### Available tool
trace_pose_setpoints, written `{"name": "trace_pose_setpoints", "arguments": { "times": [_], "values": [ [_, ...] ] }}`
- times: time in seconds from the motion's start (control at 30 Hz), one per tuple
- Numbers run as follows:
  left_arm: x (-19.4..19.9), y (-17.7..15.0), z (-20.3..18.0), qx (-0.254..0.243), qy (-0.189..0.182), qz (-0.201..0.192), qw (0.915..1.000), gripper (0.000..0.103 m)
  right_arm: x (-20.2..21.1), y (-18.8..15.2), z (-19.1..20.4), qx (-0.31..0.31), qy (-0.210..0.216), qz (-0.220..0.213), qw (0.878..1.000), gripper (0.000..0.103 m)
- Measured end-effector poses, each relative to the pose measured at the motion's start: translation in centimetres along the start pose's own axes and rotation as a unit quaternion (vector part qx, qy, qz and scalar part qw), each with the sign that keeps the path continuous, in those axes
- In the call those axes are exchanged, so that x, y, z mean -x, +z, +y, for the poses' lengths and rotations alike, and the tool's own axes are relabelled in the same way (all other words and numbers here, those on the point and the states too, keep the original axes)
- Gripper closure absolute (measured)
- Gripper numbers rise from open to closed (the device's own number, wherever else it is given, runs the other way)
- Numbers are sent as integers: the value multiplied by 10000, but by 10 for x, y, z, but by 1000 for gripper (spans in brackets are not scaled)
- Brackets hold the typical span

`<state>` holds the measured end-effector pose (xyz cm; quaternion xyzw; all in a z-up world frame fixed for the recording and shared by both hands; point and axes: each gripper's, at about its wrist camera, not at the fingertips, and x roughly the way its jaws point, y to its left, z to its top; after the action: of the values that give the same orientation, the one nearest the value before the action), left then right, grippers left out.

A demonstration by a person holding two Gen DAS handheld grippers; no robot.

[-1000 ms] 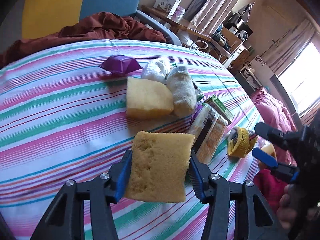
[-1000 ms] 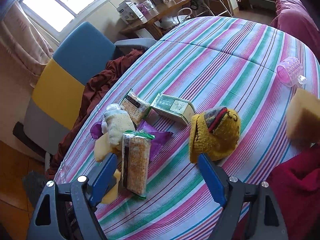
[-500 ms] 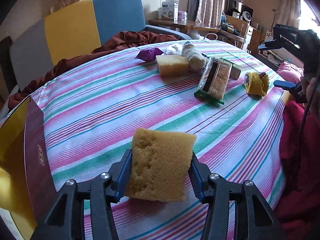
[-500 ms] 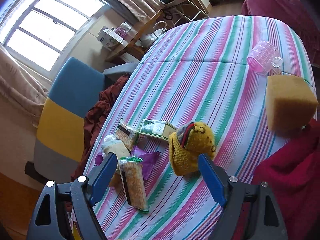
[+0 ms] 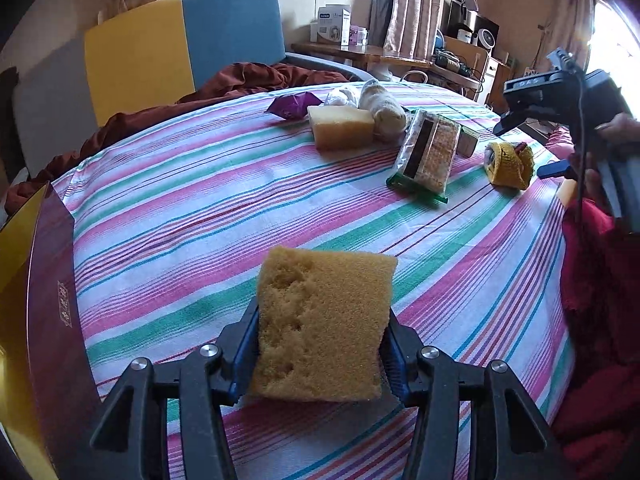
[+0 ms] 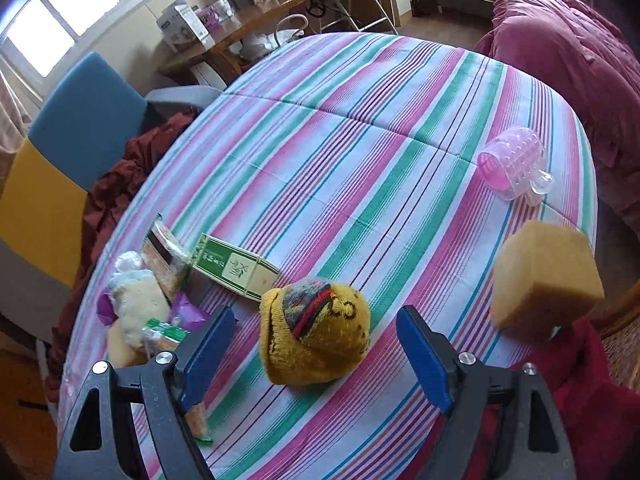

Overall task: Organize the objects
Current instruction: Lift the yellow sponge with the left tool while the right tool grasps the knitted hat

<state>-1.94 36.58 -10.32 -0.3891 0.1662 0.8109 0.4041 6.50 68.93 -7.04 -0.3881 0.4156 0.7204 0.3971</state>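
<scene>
Sponge (image 5: 324,324) is sitting pinched between the left gripper (image 5: 322,344) pads, now carried clear of the pile and hanging over bare striped cloth (image 5: 200,208) near a dark red box (image 5: 52,280) at the left edge. That box is looking like its likely destination, though no frame is confirming it. The right gripper (image 6: 316,354) is coming down toward the yellow knit hat (image 6: 316,332), jaws standing wide either side of it and gripping nothing. A second sponge (image 5: 342,132), cracker packet (image 5: 428,156), green carton (image 6: 236,268) and purple wrapper (image 5: 294,105) are crowding the far side; a pink cup (image 6: 512,164) and third sponge (image 6: 546,280) are lying well apart.
</scene>
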Motion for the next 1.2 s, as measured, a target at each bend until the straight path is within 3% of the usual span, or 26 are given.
{"name": "trace_pose_setpoints", "arguments": {
  "times": [0.1, 0.13, 0.17, 0.3, 0.57, 0.7, 0.9, 1.2],
  "values": [
    [0, -1, 1, 12, -18, -39, 10000, 49, -27, -3, 10, 335, -359, 364, 9981, 22],
    [0, -1, 0, -7, 7, -61, 10000, 49, -32, -3, 12, 442, -490, 431, 9969, 29],
    [0, -2, -1, -18, 24, -78, 10000, 49, -34, -2, 13, 524, -535, 429, 9963, 43],
    [2, -3, 0, 5, 17, -109, 9999, 49, -32, -3, 16, 646, -585, 282, 9958, 56],
    [8, -4, 1, 32, 119, -16, 9999, 51, -35, -5, 13, 608, -481, 406, 9962, 56],
    [21, -4, 7, 330, 128, 91, 9993, 52, -39, -5, 17, 750, -584, 404, 9947, 55],
    [71, 0, 11, 369, 300, -359, 9982, 52, -40, -4, 15, 750, -573, 405, 9947, 55],
    [124, 0, 31, 653, 559, -732, 9936, 51, -40, -5, 10, 748, -557, 406, 9948, 55]
  ]
}}
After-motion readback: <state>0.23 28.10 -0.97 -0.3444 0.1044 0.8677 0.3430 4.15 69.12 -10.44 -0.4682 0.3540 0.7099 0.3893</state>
